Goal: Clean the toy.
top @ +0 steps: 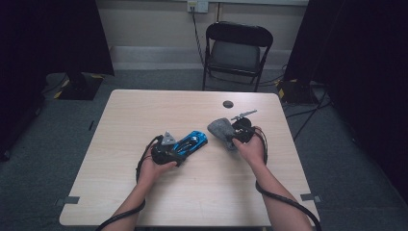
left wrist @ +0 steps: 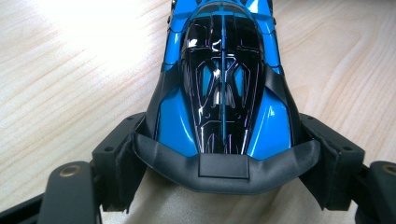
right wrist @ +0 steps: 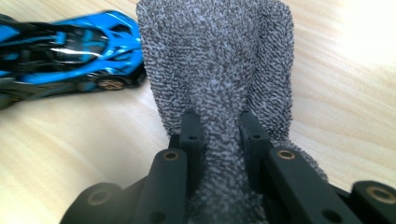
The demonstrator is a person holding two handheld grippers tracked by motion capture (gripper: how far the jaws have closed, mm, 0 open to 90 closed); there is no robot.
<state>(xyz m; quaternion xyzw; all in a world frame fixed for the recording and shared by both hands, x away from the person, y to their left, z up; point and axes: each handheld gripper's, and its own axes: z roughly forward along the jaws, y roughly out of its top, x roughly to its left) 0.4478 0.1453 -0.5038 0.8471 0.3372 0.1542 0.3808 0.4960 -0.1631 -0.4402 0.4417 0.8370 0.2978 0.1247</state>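
Because the toy car (left wrist: 223, 79) is hard, glossy and probably light and slippery, we judge its rear flanks the best hold. We see the left gripper (left wrist: 224, 149) spread wide, jaws pressed on both flanks there, nose pointing away. We treat the grey cloth (right wrist: 219, 70) as soft and limp. The right gripper (right wrist: 219, 135) stands nearly closed, pinching a bunched fold; the car lies just beside it.

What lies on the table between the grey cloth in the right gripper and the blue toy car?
Nothing visible. The grey cloth, pinched in the right gripper, hangs beside the blue toy car held by the left gripper, with bare table between.
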